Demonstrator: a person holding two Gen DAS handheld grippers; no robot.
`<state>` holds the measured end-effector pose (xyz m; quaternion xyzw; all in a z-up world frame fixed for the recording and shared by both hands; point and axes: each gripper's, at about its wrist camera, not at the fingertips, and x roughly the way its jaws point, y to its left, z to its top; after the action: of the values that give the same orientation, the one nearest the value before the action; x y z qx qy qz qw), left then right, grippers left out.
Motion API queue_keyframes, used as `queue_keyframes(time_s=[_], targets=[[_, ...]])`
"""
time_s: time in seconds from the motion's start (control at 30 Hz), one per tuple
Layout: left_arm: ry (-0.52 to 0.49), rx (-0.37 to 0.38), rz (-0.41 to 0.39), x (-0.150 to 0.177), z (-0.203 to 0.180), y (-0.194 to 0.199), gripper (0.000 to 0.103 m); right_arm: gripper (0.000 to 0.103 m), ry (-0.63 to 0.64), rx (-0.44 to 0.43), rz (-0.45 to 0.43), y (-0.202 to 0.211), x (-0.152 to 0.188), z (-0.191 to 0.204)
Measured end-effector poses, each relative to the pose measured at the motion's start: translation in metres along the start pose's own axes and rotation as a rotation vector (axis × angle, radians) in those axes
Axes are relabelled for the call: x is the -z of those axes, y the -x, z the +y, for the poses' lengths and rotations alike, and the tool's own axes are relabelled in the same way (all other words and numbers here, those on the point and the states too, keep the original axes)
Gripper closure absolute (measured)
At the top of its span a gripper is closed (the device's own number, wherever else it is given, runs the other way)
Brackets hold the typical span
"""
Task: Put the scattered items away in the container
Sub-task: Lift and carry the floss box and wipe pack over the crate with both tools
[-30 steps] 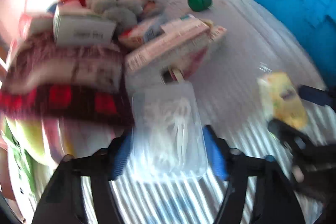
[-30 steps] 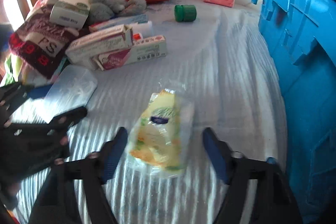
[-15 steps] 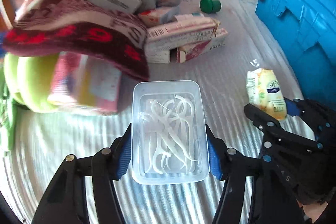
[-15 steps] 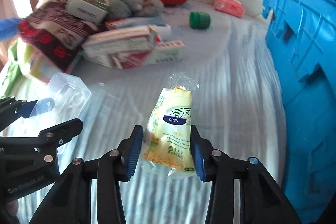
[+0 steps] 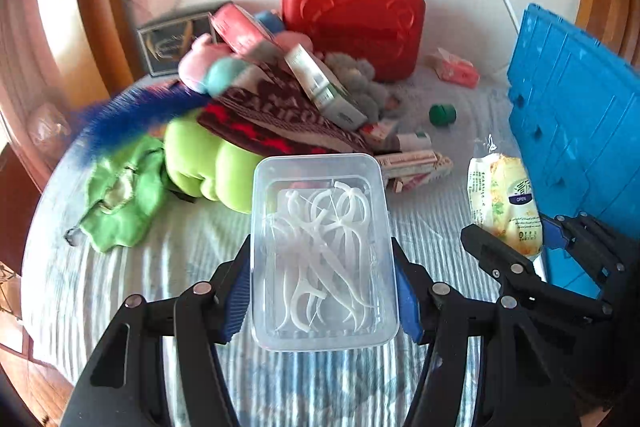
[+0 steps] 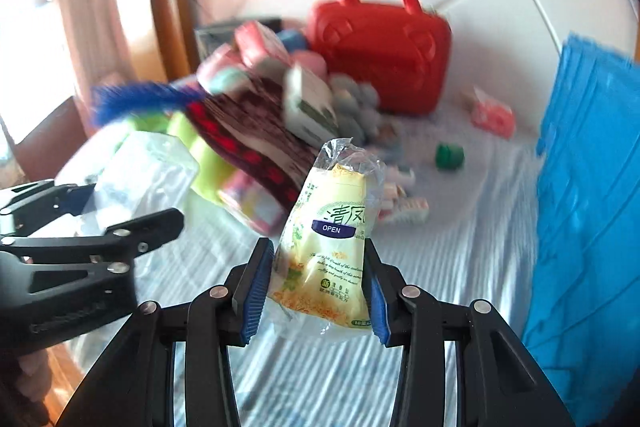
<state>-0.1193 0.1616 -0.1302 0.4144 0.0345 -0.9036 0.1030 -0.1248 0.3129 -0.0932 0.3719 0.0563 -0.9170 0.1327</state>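
While left gripper [image 5: 322, 291] clamped a clear floss-pick box [image 5: 324, 251], right gripper [image 6: 318, 287] pinched a yellow wet-wipe pack [image 6: 332, 247], blue crate [image 6: 592, 187] at right.

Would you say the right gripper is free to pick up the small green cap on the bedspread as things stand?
Probably not: the right gripper is shut on a yellow tissue packet, so its fingers are occupied, though the small green cap lies uncovered.

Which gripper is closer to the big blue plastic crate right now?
Right. The right gripper, clamping the yellow wipes packet, sits beside the blue plastic crate; the left gripper, holding the clear floss-pick box, is farther away.
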Motion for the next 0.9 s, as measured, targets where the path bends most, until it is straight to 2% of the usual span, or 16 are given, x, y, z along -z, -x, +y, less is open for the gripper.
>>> queue_keyframes(time_s=[0.23,0.43,0.7,0.9], targets=[[-0.002,0.036,-0.081,-0.005,0.014,0.055,0.044,0.061,-0.010,0.034,-0.076,0.057,-0.024,0.015],[-0.019,0.120,-0.134,-0.007,0.013,0.092,0.044,0.061,-0.013,0.104,-0.128,0.108,-0.038,0.022],[-0.085,0.203,-0.212,-0.018,-0.022,0.140,0.044,0.061,-0.026,0.205,-0.210,0.182,-0.049,0.002],[-0.131,0.259,-0.241,-0.031,-0.076,0.167,0.044,0.061,-0.039,0.271,-0.256,0.228,-0.047,-0.041]])
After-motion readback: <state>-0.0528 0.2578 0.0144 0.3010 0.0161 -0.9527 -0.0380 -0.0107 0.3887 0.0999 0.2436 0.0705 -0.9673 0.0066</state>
